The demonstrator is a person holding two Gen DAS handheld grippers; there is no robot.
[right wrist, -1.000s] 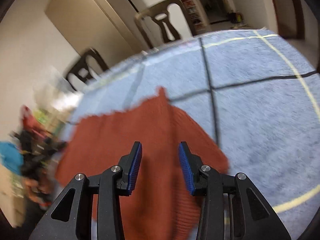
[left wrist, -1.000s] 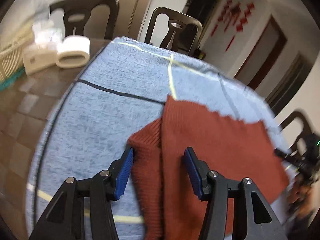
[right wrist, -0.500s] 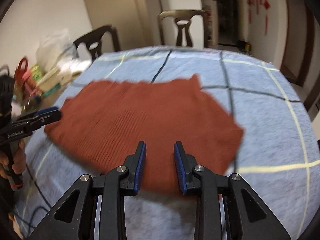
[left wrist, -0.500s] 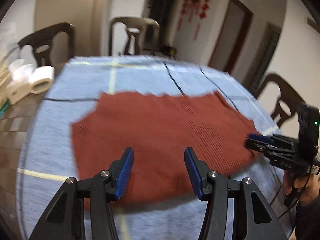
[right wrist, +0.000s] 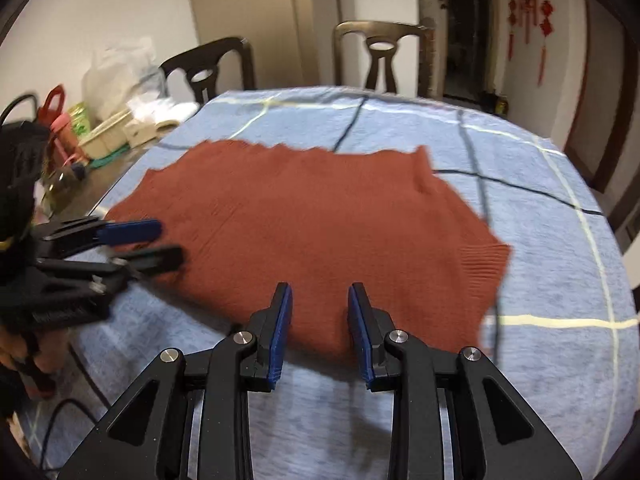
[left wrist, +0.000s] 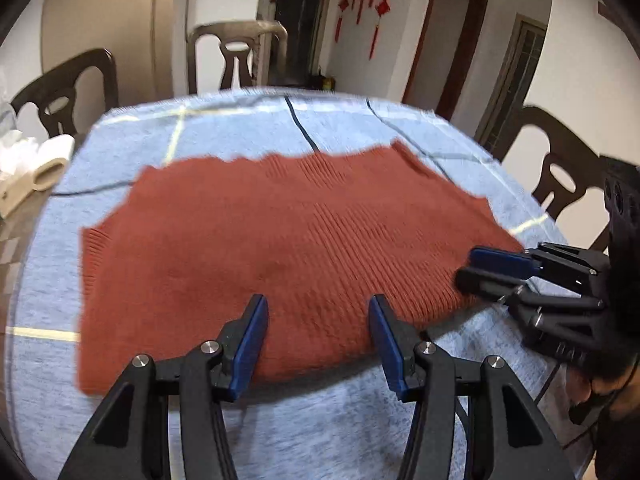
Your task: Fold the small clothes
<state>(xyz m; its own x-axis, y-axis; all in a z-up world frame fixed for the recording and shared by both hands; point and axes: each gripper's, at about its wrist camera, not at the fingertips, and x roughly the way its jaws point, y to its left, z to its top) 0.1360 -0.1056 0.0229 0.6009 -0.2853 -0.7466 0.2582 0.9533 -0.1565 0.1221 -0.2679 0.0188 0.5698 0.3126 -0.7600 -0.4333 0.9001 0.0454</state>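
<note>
No legible writing anywhere. Rust sweater [left wrist: 288, 248] lay flat on blue cloth [right wrist: 540, 240]; my left tongs [left wrist: 316, 340] and right tongs [right wrist: 320, 328] hung released, empty.

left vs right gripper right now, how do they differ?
Gap: the left gripper stands with its jaws wider apart than the right gripper.
Side: left gripper sits by the rust sweater at its left part, right gripper by its right part.
Shared: both empty, blue pads, at the sweater's near edge over the blue checked cloth.

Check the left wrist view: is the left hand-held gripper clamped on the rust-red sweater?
No, the left hand-held gripper stands open at the near edge of the rust-red sweater, pads apart and pinching no fabric.
</note>
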